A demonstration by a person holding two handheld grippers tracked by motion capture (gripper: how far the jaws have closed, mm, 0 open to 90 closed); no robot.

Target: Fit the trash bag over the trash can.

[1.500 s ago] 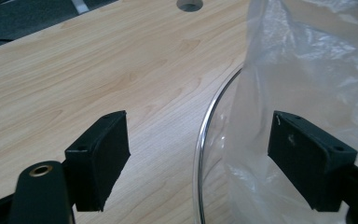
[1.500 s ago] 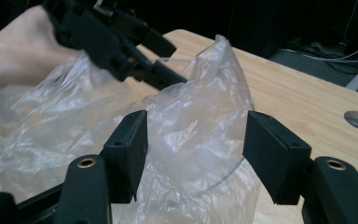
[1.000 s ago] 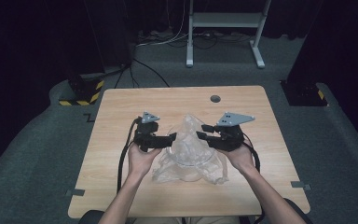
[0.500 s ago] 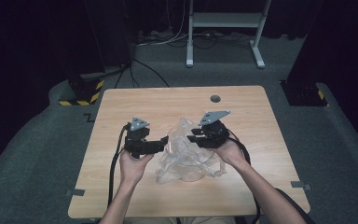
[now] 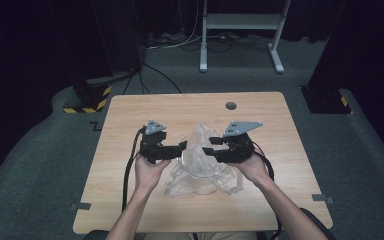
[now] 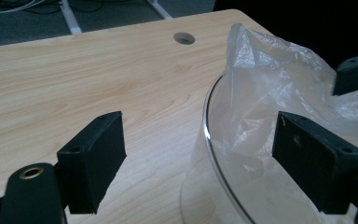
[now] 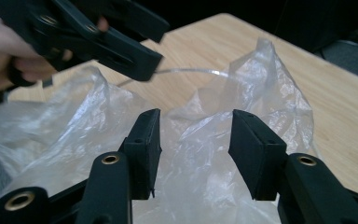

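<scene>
Pale wooden table (image 5: 130,115) with round cable hole (image 5: 231,106), on grey carpet floor (image 5: 40,165). Behind, white metal stand (image 5: 240,22); dark surroundings.

Crinkled clear plastic bag (image 5: 200,165), matt wood table (image 5: 180,107)

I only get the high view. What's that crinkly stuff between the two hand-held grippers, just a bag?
Observer: A clear bag, yes. The left gripper view also shows a clear round rim beside it, like a bowl's.
Operator: Is anything pinching it?
Observer: No. The left hand-held gripper is open. The rim runs between its pads and touches neither.
Operator: And the other one?
Observer: The right hand-held gripper has just been opening. The bag shows in the gap between its pads, not pinched.
</scene>
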